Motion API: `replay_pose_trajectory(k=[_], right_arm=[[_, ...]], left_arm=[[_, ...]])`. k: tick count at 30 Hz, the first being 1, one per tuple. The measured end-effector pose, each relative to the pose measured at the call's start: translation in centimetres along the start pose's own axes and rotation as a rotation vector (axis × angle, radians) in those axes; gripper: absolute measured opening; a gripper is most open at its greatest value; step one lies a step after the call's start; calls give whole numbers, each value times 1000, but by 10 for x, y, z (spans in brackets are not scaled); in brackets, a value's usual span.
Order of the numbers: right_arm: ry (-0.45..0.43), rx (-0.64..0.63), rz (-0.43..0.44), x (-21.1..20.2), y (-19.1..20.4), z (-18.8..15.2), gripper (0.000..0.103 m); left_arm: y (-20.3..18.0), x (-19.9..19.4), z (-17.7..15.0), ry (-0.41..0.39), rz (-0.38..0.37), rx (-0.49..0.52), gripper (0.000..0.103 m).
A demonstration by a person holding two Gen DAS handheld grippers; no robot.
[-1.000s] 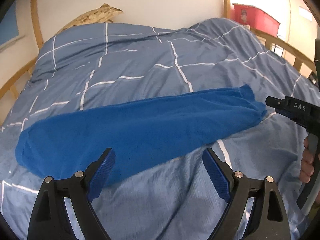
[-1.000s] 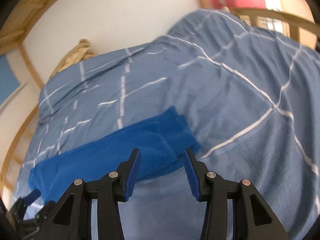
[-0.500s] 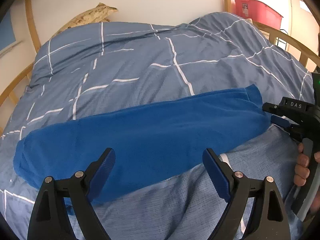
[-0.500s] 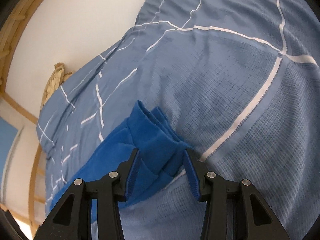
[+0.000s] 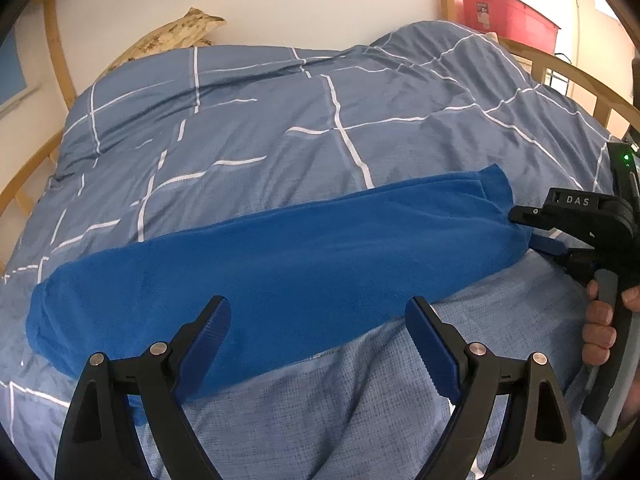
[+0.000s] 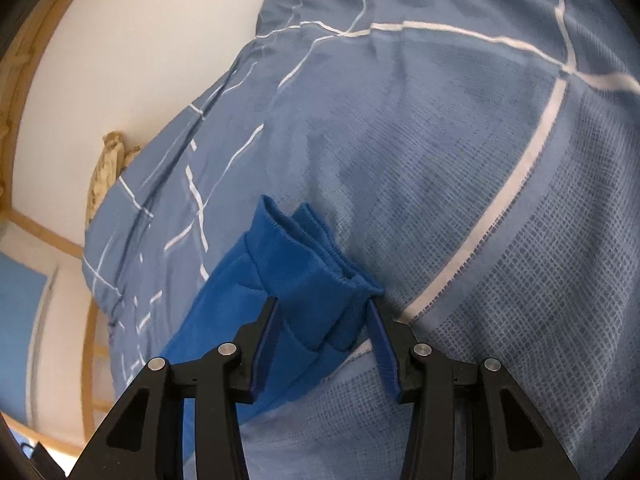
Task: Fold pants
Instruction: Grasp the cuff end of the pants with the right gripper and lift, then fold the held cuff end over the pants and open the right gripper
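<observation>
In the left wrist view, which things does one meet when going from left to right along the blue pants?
Rounded end of the long blue fleece pants → hem end of the pants → black right tongs touching that end → hand on the grey handle.

Home bedroom, bed with blue checked duvet [image 5: 280, 128], curved wooden bed frame [image 5: 60, 64], red storage box [image 5: 504, 16] behind

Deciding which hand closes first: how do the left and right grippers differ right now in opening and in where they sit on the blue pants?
The left gripper stands wide open over the middle of the blue pants, with nothing pinched. The right gripper is narrower and straddles the cuff end, fabric between its fingers; a firm pinch can't be confirmed. Both point down at the blue checked duvet.
</observation>
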State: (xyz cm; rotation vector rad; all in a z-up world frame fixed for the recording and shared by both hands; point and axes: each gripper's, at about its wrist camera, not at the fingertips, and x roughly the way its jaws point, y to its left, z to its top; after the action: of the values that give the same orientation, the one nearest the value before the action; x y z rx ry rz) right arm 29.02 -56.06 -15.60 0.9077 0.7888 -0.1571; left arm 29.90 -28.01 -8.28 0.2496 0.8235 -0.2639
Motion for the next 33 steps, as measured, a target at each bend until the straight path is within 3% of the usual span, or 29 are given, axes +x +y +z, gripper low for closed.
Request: replay_pose_trajectory(k=[1, 2, 3, 5, 8, 13, 16, 22, 26, 33], right_arm=[[-2, -7, 0, 0, -1, 0, 45], [-9, -24, -4, 0, 0, 0, 35], [-18, -44, -9, -2, 1, -1, 19], [-51, -73, 3, -15, 4, -3, 15], [-183, -152, -17, -47, 18, -10, 14], [-190, -304, -167, -39, 38, -18, 14], [-232, -381, -186, -49, 53, -23, 14], [-354, -648, -163, -81, 137, -49, 14], [-353, -769, -88, -80, 200, -74, 14], [-264, -929, -79, -33, 264, -132, 14]], left_arm=[[1, 2, 1, 6, -1, -9, 89], [1, 3, 1, 13, -1, -18, 89], [2, 4, 2, 18, -2, -25, 89], [3, 7, 3, 22, -2, -39, 89], [6, 11, 3, 31, 6, -56, 89], [25, 21, 0, 82, -9, -114, 89], [44, 14, -3, 74, 13, -132, 89], [96, -17, -14, 24, 99, -124, 89], [134, -33, -26, 24, 104, -149, 89], [197, -44, -49, 30, 138, -212, 89]])
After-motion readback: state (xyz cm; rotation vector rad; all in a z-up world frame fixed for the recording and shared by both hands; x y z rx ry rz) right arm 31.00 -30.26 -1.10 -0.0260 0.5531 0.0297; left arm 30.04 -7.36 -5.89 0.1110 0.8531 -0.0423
